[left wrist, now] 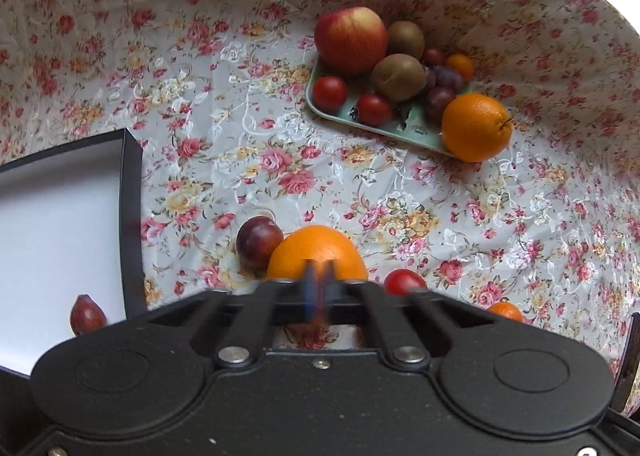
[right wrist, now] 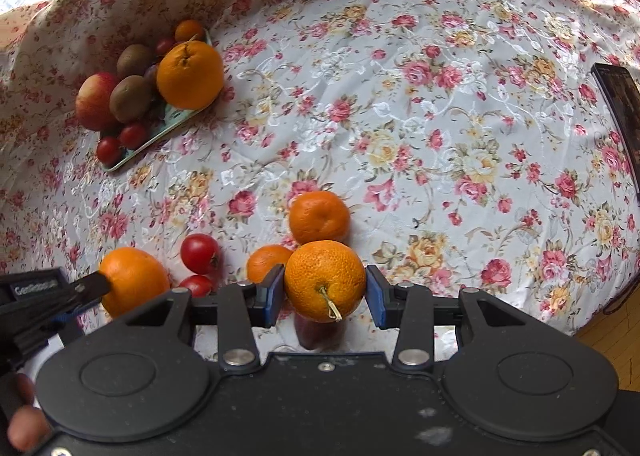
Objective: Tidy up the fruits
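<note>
My right gripper (right wrist: 325, 292) is shut on a stemmed mandarin (right wrist: 324, 280), one blue pad on each side; a dark red fruit (right wrist: 316, 332) shows beneath it. Two more mandarins (right wrist: 319, 216) (right wrist: 266, 262) and two tomatoes (right wrist: 199, 254) lie just beyond. My left gripper (left wrist: 319, 272) is shut with nothing in it, its tips against a large orange (left wrist: 316, 252); a plum (left wrist: 258, 242) touches that orange on the left. The right wrist view shows the same left gripper (right wrist: 102, 286) against the orange (right wrist: 134, 280). A green tray (left wrist: 380, 128) holds an apple (left wrist: 350, 40), kiwis, tomatoes, plums and another orange (left wrist: 476, 126).
A black-rimmed box (left wrist: 132, 216) with a white inside stands at the left and holds one reddish fruit (left wrist: 88, 320). A floral cloth covers the table and rises in folds behind the tray. A dark flat object (right wrist: 618, 108) lies at the far right edge.
</note>
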A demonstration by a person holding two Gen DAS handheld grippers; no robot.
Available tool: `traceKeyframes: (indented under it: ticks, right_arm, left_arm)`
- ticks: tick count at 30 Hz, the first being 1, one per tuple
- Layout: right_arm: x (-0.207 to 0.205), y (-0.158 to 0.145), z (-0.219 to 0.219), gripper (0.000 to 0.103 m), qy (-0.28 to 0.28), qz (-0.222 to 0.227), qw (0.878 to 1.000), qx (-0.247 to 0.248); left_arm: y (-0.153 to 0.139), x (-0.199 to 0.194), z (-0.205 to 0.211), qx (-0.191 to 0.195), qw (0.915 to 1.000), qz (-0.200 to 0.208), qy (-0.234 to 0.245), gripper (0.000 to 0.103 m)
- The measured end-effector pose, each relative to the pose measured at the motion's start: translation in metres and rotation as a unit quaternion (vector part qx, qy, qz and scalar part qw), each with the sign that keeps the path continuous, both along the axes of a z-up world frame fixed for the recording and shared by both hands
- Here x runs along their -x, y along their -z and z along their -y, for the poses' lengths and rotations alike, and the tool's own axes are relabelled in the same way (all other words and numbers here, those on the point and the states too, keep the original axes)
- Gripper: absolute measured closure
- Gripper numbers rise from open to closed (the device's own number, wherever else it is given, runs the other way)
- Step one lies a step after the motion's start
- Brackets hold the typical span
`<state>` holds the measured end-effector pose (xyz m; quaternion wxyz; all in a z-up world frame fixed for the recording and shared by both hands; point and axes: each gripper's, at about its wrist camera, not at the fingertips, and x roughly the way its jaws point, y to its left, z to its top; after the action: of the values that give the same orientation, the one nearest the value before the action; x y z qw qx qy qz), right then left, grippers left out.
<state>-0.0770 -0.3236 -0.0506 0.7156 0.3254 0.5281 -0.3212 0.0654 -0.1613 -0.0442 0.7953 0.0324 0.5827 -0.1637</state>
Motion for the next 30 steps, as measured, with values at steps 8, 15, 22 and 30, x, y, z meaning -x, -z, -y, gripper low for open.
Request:
traceKeyframes:
  ticks: [8,15,22,30]
  right_arm:
    - [-0.012,0.006,-0.016,0.06,-0.021,-0.01,1.0,0.0]
    - [-0.005,0.007,-0.007,0.06,-0.01,-0.01,1.0,-0.008]
    - [0.007,0.003,0.002,0.06,-0.007,-0.008,1.0,0.001]
    - [0.023,0.005,0.019,0.06,0.01,-0.01,1.0,-0.003]
  left_arm:
    - [0.014,-0.012,-0.019,0.056,0.9949,-0.077,-0.031,0.068]
    - [0.025,-0.017,-0.017,0.045,0.9923,-0.095,-0.066,0.048]
    - [0.032,-0.015,0.005,-0.014,0.9956,-0.065,-0.066,0.038]
    - [0.051,-0.016,0.02,-0.06,0.9928,-0.077,-0.07,0.031]
